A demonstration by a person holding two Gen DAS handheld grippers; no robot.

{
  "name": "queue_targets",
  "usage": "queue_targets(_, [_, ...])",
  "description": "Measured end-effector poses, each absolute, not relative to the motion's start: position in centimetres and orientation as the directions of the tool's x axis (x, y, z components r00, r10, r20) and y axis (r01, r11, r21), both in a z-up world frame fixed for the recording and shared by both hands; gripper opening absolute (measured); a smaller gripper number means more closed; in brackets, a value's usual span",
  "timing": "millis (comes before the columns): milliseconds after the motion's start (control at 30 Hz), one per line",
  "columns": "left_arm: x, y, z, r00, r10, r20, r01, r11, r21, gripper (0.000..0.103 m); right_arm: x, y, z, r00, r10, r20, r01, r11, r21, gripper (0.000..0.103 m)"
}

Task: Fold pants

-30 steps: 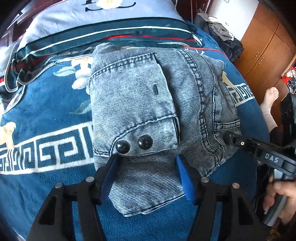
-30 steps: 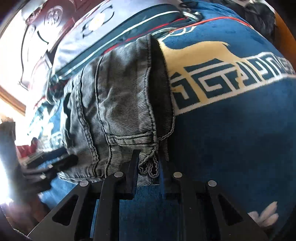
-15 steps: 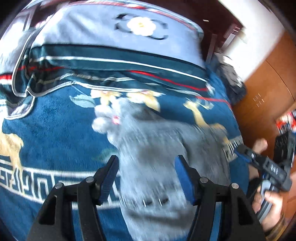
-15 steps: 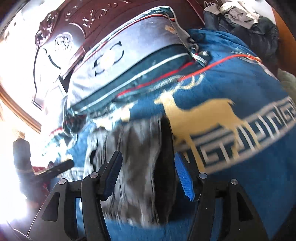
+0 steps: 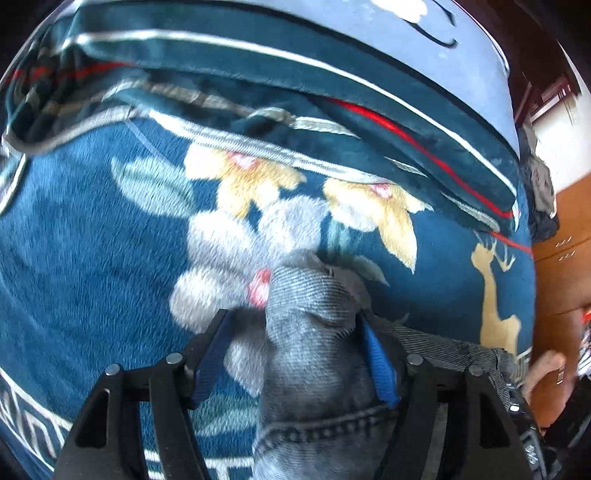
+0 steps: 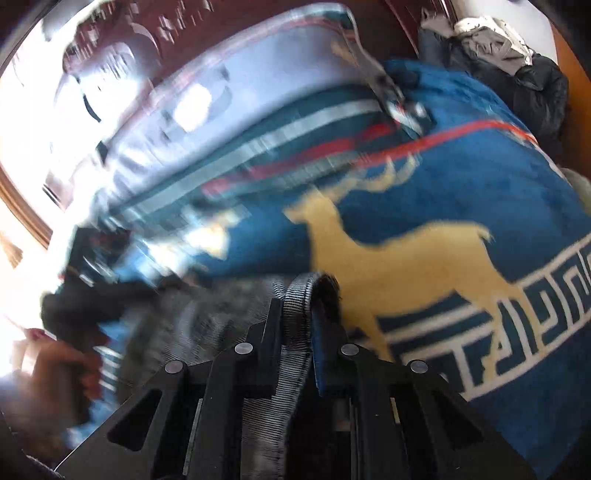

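The grey denim pants [image 5: 310, 354] lie folded on a blue patterned blanket [image 5: 92, 236]. In the left wrist view my left gripper [image 5: 295, 332] stands open, its blue-padded fingers on either side of a raised fold of the denim. In the right wrist view my right gripper [image 6: 297, 314] is shut on the edge of the pants [image 6: 295, 332], which runs between its fingers. The left part of that view is blurred.
A striped pillow [image 5: 332, 66] lies at the head of the bed by a dark wooden headboard [image 6: 122, 33]. A pile of dark clothes [image 6: 517, 62] sits at the far right. Wooden cabinets [image 5: 565, 251] stand beside the bed.
Both grippers have moved forward over the pants towards the pillow. The right gripper opened half a second ago and is now shut on the pants' edge. The left stayed open.
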State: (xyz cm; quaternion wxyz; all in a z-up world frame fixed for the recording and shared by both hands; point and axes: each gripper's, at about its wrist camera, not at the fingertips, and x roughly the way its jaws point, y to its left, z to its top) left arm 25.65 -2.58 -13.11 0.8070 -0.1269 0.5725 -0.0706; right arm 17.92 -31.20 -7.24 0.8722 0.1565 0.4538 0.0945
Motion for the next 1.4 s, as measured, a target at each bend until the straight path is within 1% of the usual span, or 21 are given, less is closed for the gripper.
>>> queue_targets(67, [25.4, -2.7, -12.7, 0.339, -0.269, -0.902, -0.013, 0.957, -0.290, 0.072, 18.3, -31.8, -9.5, 0.529, 0.316, -0.787, 0.009, 0.926, 0.378, 0.013])
queue_targets(133, [24.8, -1.8, -11.7, 0.359, -0.313, -0.879, -0.010, 0.941, -0.339, 0.072, 18.1, -32.4, -9.5, 0.539, 0.340, -0.771, 0.015, 0.911, 0.412, 0.013])
queue_targets(167, [24.3, -1.3, -10.9, 0.377, -0.328, -0.866, -0.007, 0.934, -0.357, 0.072, 17.9, -32.6, -9.0, 0.545, 0.347, -0.763, 0.009, 0.908, 0.419, 0.016])
queue_targets(233, [22.4, -0.4, -9.0, 0.424, -0.333, -0.843, 0.020, 0.933, -0.358, 0.071, 17.3, -32.9, -7.9, 0.563, 0.344, -0.751, 0.002, 0.909, 0.417, 0.025])
queue_targets(333, [19.4, 0.3, -6.8, 0.451, -0.354, -0.819, 0.086, 0.931, -0.355, 0.071, 15.7, -33.6, -6.1, 0.570, 0.361, -0.738, -0.023, 0.905, 0.426, 0.032])
queue_targets(367, [18.0, 0.1, -6.2, 0.450, -0.362, -0.816, 0.118, 0.930, -0.348, 0.071, 14.9, -33.7, -5.9, 0.562, 0.379, -0.736, -0.026, 0.897, 0.442, 0.033])
queue_targets(433, [15.5, -0.3, -5.7, 0.437, -0.366, -0.822, 0.186, 0.930, -0.316, 0.071, 13.5, -33.9, -5.7, 0.538, 0.408, -0.737, -0.023, 0.882, 0.471, 0.046])
queue_targets(500, [13.0, -1.1, -5.7, 0.420, -0.363, -0.832, 0.247, 0.928, -0.280, 0.071, 11.8, -33.4, -6.0, 0.504, 0.443, -0.741, -0.027, 0.866, 0.499, 0.051])
queue_targets(633, [9.6, -2.5, -7.2, 0.368, -0.354, -0.860, 0.293, 0.922, -0.254, 0.070, 9.0, -32.0, -6.5, 0.456, 0.459, -0.762, -0.028, 0.864, 0.504, 0.050])
queue_targets(667, [9.3, -2.5, -7.8, 0.353, -0.346, -0.869, 0.286, 0.925, -0.252, 0.068, 8.7, -31.5, -6.8, 0.441, 0.459, -0.772, -0.034, 0.867, 0.496, 0.048])
queue_targets(700, [8.8, -2.7, -8.4, 0.349, -0.336, -0.875, 0.275, 0.929, -0.247, 0.066, 8.5, -31.0, -7.1, 0.420, 0.452, -0.787, -0.042, 0.876, 0.480, 0.025])
queue_targets(733, [8.5, -2.7, -8.6, 0.350, -0.326, -0.878, 0.269, 0.933, -0.239, 0.065, 8.4, -30.5, -7.4, 0.407, 0.446, -0.797, -0.050, 0.882, 0.468, 0.015])
queue_targets(800, [8.2, -2.8, -8.7, 0.363, -0.318, -0.876, 0.268, 0.936, -0.229, 0.062, 7.9, -29.9, -6.7, 0.426, 0.428, -0.797, -0.078, 0.895, 0.439, 0.011])
queue_targets(867, [8.0, -2.7, -8.7, 0.362, -0.316, -0.877, 0.277, 0.935, -0.222, 0.061, 7.0, -29.2, -5.1, 0.473, 0.401, -0.785, -0.110, 0.911, 0.399, 0.010])
queue_targets(933, [7.6, -2.8, -8.9, 0.361, -0.307, -0.880, 0.287, 0.935, -0.208, 0.061, 6.4, -28.8, -4.8, 0.483, 0.365, -0.796, -0.105, 0.927, 0.361, 0.010])
queue_targets(1033, [7.5, -2.8, -9.9, 0.353, -0.309, -0.883, 0.290, 0.933, -0.211, 0.062, 6.5, -28.8, -6.7, 0.442, 0.318, -0.839, -0.067, 0.944, 0.323, 0.010])
queue_targets(1100, [7.3, -2.7, -10.5, 0.363, -0.314, -0.877, 0.291, 0.933, -0.213, 0.068, 6.9, -28.8, -8.5, 0.413, 0.291, -0.863, -0.061, 0.954, 0.293, 0.010])
queue_targets(1200, [7.1, -2.3, -11.1, 0.386, -0.329, -0.862, 0.268, 0.934, -0.236, 0.073, 7.4, -29.1, -9.4, 0.406, 0.286, -0.868, -0.054, 0.956, 0.289, 0.011])
queue_targets(1267, [7.1, -1.8, -11.3, 0.389, -0.346, -0.854, 0.247, 0.932, -0.265, 0.073, 7.4, -29.1, -9.4, 0.407, 0.284, -0.868, -0.056, 0.956, 0.287, 0.011])
queue_targets(1367, [6.8, -2.2, -10.8, 0.417, -0.321, -0.851, 0.244, 0.941, -0.235, 0.073, 7.0, -29.2, -9.5, 0.429, 0.285, -0.857, -0.069, 0.957, 0.283, 0.011])
queue_targets(1400, [6.7, -2.3, -10.5, 0.427, -0.308, -0.850, 0.241, 0.945, -0.221, 0.072, 6.9, -29.4, -9.4, 0.438, 0.293, -0.850, -0.066, 0.953, 0.295, 0.014])
